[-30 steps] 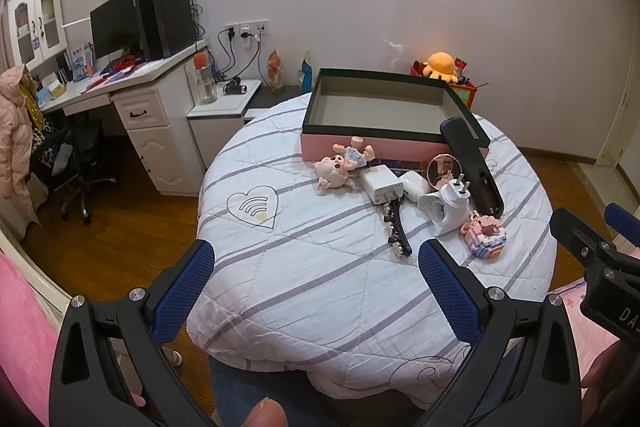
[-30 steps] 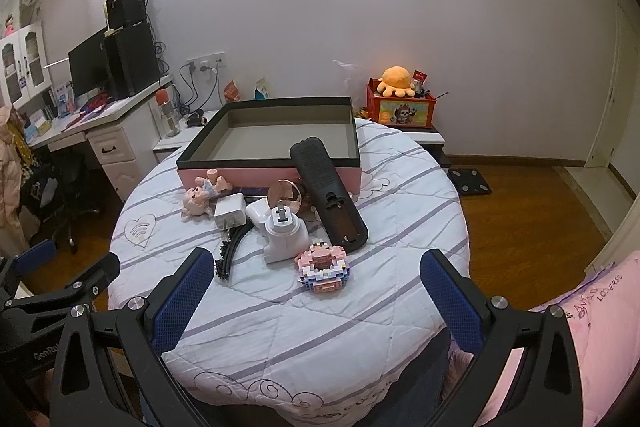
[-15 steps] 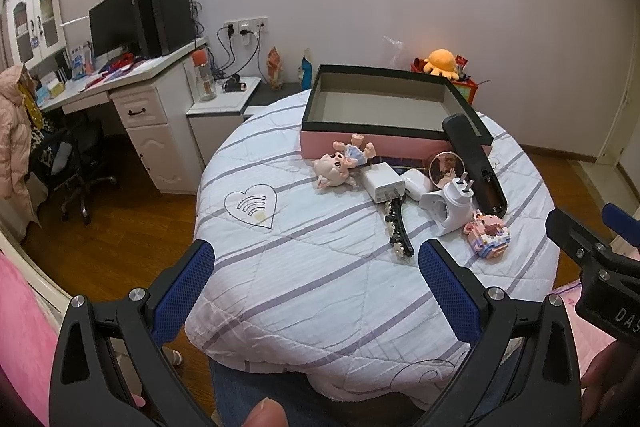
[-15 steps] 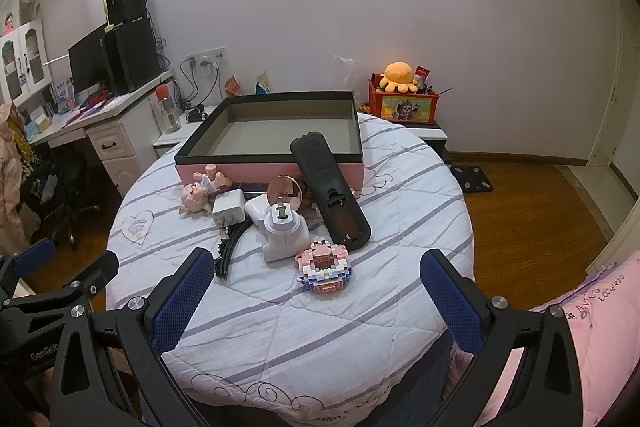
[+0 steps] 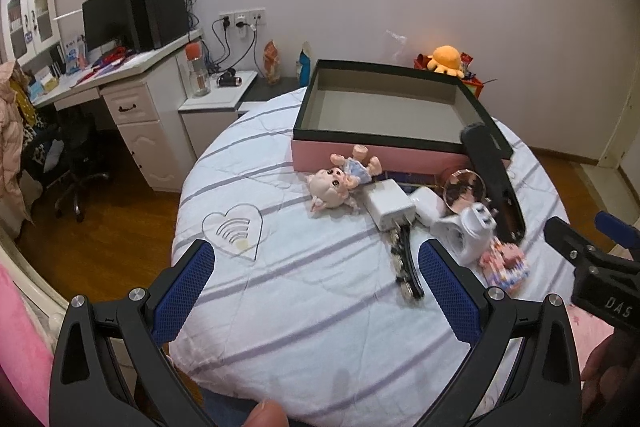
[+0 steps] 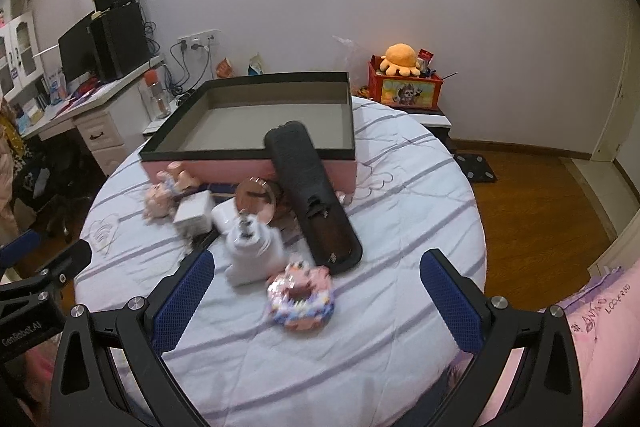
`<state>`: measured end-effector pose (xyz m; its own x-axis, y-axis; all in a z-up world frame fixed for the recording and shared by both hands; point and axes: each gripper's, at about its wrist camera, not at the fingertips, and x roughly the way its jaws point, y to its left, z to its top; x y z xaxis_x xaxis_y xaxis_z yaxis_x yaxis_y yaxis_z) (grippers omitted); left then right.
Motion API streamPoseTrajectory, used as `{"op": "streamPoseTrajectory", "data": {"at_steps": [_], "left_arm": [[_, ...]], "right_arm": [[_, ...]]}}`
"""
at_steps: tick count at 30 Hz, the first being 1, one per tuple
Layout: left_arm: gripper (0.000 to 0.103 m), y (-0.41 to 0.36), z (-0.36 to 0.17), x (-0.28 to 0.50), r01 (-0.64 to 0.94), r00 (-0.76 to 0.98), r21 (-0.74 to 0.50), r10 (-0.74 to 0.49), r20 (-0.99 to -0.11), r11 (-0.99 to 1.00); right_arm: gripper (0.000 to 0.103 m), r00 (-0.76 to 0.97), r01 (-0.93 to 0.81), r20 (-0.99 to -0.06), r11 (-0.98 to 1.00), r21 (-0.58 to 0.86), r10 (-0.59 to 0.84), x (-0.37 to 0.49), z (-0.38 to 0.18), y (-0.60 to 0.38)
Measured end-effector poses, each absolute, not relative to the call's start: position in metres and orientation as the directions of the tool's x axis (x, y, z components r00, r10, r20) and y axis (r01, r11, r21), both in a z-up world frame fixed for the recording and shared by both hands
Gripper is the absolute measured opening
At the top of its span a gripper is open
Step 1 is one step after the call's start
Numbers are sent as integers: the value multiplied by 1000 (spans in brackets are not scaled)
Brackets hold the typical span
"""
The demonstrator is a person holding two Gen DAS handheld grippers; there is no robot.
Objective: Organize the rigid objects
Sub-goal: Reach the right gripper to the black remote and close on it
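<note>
Both grippers, left [image 5: 316,291] and right [image 6: 316,291], are spread wide and empty over the table [image 6: 400,327]; nothing is boxed yet, so this looks like the approach. The remote [image 6: 312,195] leans on the box [image 6: 248,167] front wall, long axis running from the box toward the grippers. A next grasp would need jaws across its width.

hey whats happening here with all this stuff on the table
A person holds two open grippers, left gripper and right gripper, above a round table, holding nothing. The pink box is empty. The remote leans on its rim; the doll, chargers and block toy lie loose.
</note>
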<state>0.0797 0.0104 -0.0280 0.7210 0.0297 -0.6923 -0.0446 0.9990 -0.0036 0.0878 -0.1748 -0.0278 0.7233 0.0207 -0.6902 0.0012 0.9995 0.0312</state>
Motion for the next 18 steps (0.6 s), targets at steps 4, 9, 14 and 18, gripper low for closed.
{"op": "streamPoseTrajectory", "data": {"at_steps": [4,9,14,18], "left_arm": [[103,10,-33,100,-53,704,-11,29,-710,999],[103,3,-41,126,-54,673,-14,26,-739,998],[103,-4,-50,150,-53,644,-14,23,-765,998],[103,-9,-53,161,-46,636,-3,26,-771,999]], "right_arm": [[103,705,-23,-709,1000,-3,14,110,-33,-176],[103,660,-60,-751,997,-47,4,141,-45,-177],[96,614,-101,-789,992,-72,5,168,-59,-181],[86,563,-136,-826,989,-64,24,185,-75,-182]]}}
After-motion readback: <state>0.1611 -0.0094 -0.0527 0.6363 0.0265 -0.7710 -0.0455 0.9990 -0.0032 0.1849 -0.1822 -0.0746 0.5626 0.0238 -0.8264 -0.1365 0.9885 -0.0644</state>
